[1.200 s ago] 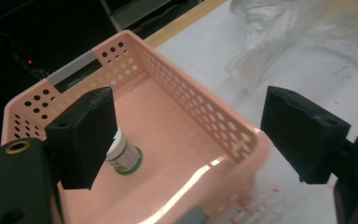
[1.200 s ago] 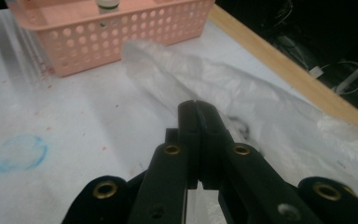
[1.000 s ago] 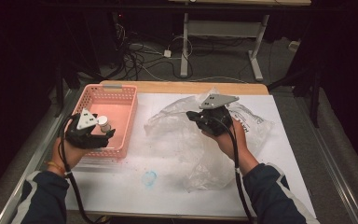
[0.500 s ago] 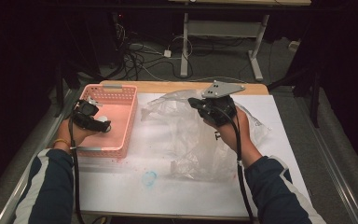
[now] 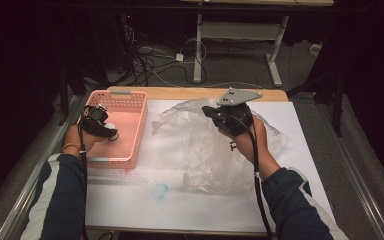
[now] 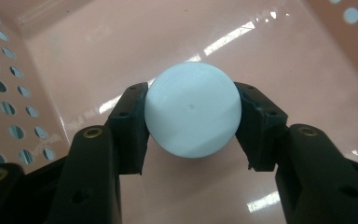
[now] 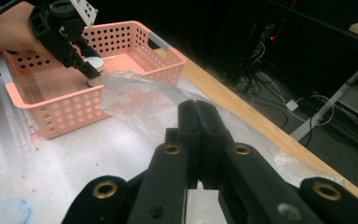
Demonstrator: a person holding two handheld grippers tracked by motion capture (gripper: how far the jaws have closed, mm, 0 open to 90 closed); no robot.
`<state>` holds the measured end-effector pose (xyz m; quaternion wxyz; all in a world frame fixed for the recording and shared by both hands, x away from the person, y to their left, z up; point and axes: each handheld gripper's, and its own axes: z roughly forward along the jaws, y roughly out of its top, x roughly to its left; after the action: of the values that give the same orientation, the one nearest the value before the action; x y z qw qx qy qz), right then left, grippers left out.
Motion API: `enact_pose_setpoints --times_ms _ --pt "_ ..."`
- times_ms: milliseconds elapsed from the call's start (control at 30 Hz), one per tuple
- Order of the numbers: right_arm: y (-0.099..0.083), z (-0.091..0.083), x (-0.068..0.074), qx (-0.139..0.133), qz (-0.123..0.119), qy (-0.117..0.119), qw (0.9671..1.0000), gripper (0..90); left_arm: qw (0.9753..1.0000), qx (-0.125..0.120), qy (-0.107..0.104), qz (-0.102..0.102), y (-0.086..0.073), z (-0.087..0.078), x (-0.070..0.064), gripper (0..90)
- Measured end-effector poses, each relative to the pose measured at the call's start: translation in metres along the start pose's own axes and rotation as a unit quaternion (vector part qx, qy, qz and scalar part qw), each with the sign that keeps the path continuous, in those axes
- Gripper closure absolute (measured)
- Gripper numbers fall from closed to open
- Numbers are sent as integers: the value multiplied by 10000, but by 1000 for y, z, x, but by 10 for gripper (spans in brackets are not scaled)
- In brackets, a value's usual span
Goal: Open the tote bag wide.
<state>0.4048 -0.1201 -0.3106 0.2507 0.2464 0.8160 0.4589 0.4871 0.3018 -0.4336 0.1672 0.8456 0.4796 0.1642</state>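
A pink perforated basket point(image 5: 139, 125) stands at the table's left. My left gripper point(image 5: 110, 133) reaches down into it and is shut on a white round object point(image 6: 192, 110), held just above the basket floor point(image 6: 279, 56). From the right gripper view, that gripper point(image 7: 91, 69) and the white object point(image 7: 93, 63) hang inside the basket point(image 7: 168, 52). My right gripper point(image 5: 208, 111) is raised over the table's middle, jaws pressed together point(image 7: 198, 106). A clear plastic bag point(image 5: 205, 150) rises in a peak to its tips, so it seems pinched there.
White paper point(image 5: 305, 135) covers the table, with a wooden strip point(image 5: 190, 93) along the far edge. A blue smudge point(image 5: 160, 190) marks the paper near the front. Small red flecks point(image 7: 30, 135) lie beside the basket. Cables and desk legs stand on the dark floor beyond.
My left gripper has moved from the basket's near rim forward and down into it with the white object. The right gripper has risen and moved away, pulling the bag up with it.
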Motion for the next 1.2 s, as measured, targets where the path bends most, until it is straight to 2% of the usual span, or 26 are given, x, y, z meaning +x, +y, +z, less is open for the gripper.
enact_pose_setpoints --times_ms 100,200,267,333,400,533,633,700,800,933,1000,1033,1133,1167,1200 --pt "-1 0 0 -14 15 -36 10000 900 9995 -291 77 8 0 -7 -2 483" --pt "-2 0 0 -9 1 -42 10000 900 9973 -736 59 -20 -2 -18 -4 484" --pt "-2 -1 -1 -13 6 -69 10000 900 9948 -1018 72 9 -5 -25 -6 484" --pt "-2 -1 -1 -22 16 -95 10000 900 9916 -1291 26 28 -8 -31 -9 484" --pt "-2 -2 -1 -46 33 -118 9999 900 9881 -1537 81 63 -13 -37 -14 485" --pt "-2 -5 -2 -81 71 -148 9998 900 9785 -2063 -27 38 -23 -48 -22 485" --pt "-2 -5 -2 -79 68 -147 9998 900 9724 -2328 -3 128 -29 -56 -32 485" --pt "-1 -6 -2 -49 49 -167 9998 900 9672 -2532 -8 214 -33 -64 -40 485" --pt "1 -8 -1 4 5 -257 9997 900 9589 -2802 13 443 -39 -79 -53 486" --pt "3 -12 -2 0 26 -283 9996 900 9465 -3158 -102 661 -48 -95 -73 486" --pt "3 -14 -2 -9 26 -291 9996 900 9415 -3276 -201 768 -53 -100 -82 486" --pt "4 -14 -2 -14 21 -293 9996 900 9379 -3353 -162 878 -54 -102 -86 486" --pt "4 -15 0 -18 11 -293 9996 900 9321 -3467 -256 1019 -57 -106 -100 486" --pt "4 -14 0 -24 12 -284 9996 900 9318 -3466 -325 1027 -58 -108 -104 486" --pt "4 -14 0 -22 31 -278 9996 900 9295 -3510 -391 1061 -58 -109 -108 486"
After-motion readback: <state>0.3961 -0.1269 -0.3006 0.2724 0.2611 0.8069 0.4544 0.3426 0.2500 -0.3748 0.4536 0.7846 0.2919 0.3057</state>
